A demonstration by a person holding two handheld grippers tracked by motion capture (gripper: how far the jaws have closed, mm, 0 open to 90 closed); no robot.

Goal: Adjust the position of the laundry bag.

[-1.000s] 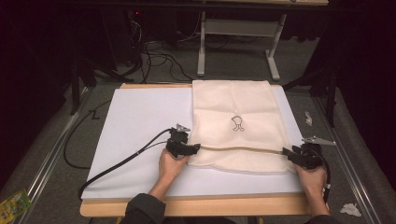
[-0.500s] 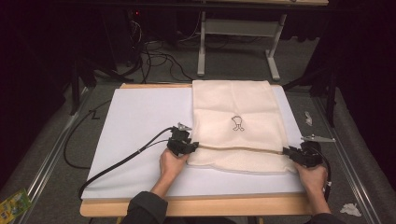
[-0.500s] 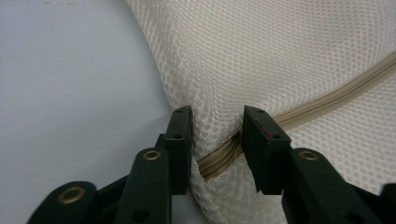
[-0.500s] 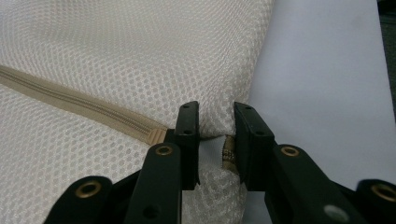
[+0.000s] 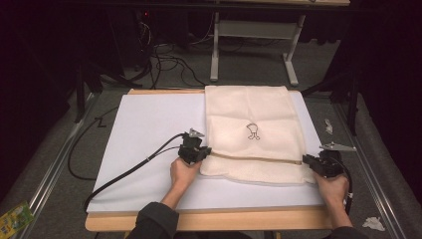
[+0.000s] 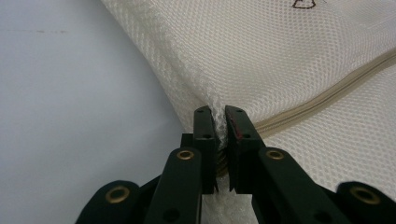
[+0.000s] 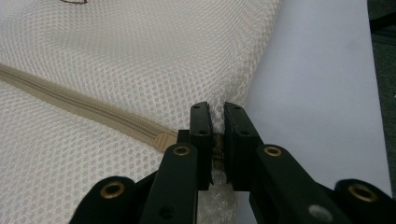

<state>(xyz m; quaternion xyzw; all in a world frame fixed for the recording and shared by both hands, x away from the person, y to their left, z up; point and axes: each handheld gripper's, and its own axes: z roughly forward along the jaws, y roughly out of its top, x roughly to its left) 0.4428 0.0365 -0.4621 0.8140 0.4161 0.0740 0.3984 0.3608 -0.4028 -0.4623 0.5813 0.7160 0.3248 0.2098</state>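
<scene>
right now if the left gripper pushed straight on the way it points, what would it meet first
The left gripper already has its jaws shut on the mesh bag edge, so more bag comes first, probably its zipper.

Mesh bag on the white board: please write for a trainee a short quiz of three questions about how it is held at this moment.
1. True or false: both tongs are shut on the mesh bag.
2. Which part does the left tongs pinch? A) the printed drawing B) the bag's side edge beside the zipper C) the far top corner
3. Fill in: the bag lies on the white ____.

Key
1. True. The left tongs and the right tongs each have mesh pressed between the jaws.
2. B. The grip is at the edge where the zipper line ends; the drawing is farther up the bag, untouched.
3. board.
</scene>
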